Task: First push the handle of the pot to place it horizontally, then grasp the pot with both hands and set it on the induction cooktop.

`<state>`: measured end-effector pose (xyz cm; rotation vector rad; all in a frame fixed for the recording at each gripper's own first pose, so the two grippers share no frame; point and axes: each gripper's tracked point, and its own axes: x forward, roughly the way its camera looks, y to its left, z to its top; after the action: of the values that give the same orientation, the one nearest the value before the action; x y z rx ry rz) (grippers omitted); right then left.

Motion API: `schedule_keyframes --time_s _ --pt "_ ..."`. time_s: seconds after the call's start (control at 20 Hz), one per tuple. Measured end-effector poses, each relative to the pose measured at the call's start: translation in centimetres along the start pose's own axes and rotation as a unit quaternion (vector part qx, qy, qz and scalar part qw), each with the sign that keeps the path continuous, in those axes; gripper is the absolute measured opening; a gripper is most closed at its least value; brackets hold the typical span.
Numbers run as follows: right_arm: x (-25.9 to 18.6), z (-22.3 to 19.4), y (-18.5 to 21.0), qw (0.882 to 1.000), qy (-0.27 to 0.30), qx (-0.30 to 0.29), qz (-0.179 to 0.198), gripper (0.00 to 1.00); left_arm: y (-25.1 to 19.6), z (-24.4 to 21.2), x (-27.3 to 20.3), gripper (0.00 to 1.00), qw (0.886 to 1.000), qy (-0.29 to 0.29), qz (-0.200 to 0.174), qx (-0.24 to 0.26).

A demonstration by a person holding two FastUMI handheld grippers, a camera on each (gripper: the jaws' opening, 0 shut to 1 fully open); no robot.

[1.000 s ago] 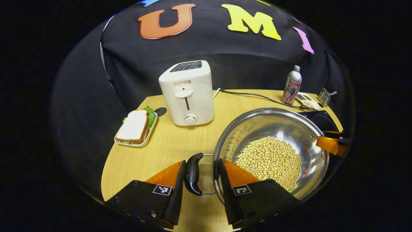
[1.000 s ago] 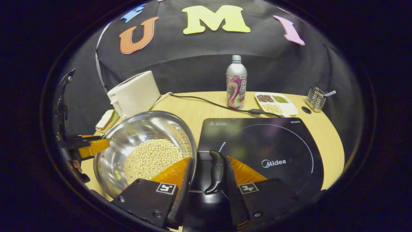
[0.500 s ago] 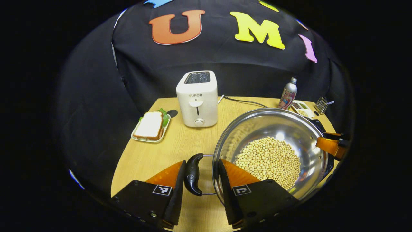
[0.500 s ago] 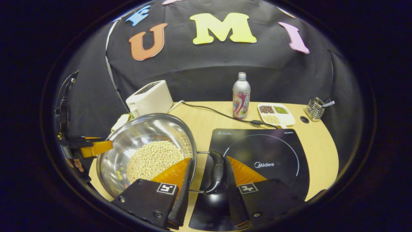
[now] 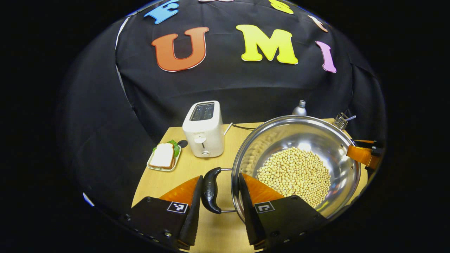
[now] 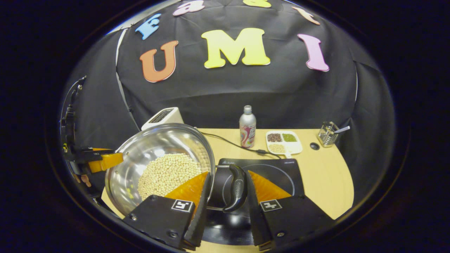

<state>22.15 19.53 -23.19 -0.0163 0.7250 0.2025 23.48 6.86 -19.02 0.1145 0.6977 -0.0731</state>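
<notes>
- Left gripper [image 5: 218, 191]: fingers straddle the pot's black side handle [image 5: 210, 189]. The left finger touches the grip; the right finger sits at the pot wall with a gap to the grip. Whether both press, I cannot tell.
- Right gripper [image 6: 226, 191]: same straddle on the opposite handle [image 6: 237, 188]. The grip lies against the right finger, clear of the left one; a firm clamp cannot be confirmed.
- Pot [image 5: 295, 165]: just ahead and to the right of the left gripper, ahead and to the left of the right one. It appears carried above the table [image 5: 165, 179], judging by how far below the cooktop [image 6: 277, 172] looks, ahead of the right gripper.
- Handling, as a judgement: stiff polished steel, wide and shallow, rounded wall, thin rim. The layer of pale beans [image 5: 293, 174] adds weight and can roll to one side, so a tilt would shift the load.
- Handles are smooth curved black plastic on thin wire loops; likely slippery and free to swivel. Best hold is mid-grip, both sides level.
- Cooktop is flat glossy black glass: slick, scratchable, wants a gentle landing.
- Table is pale wood grain, matte.
</notes>
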Motion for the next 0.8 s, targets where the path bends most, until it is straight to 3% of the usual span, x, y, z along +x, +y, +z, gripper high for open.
schedule_keyframes --time_s 0.35,0.8 --pt "-2.6 2.1 -7.8 1.000 -0.011 0.016 -0.011 0.55 -7.3 3.0 -1.1 0.53 1.000 -0.011 -0.012 0.026" --pt "-1.7 1.1 -16.4 0.999 -0.004 0.030 -0.023 0.55 -15.3 2.8 1.5 0.53 0.999 0.001 -0.029 0.034"
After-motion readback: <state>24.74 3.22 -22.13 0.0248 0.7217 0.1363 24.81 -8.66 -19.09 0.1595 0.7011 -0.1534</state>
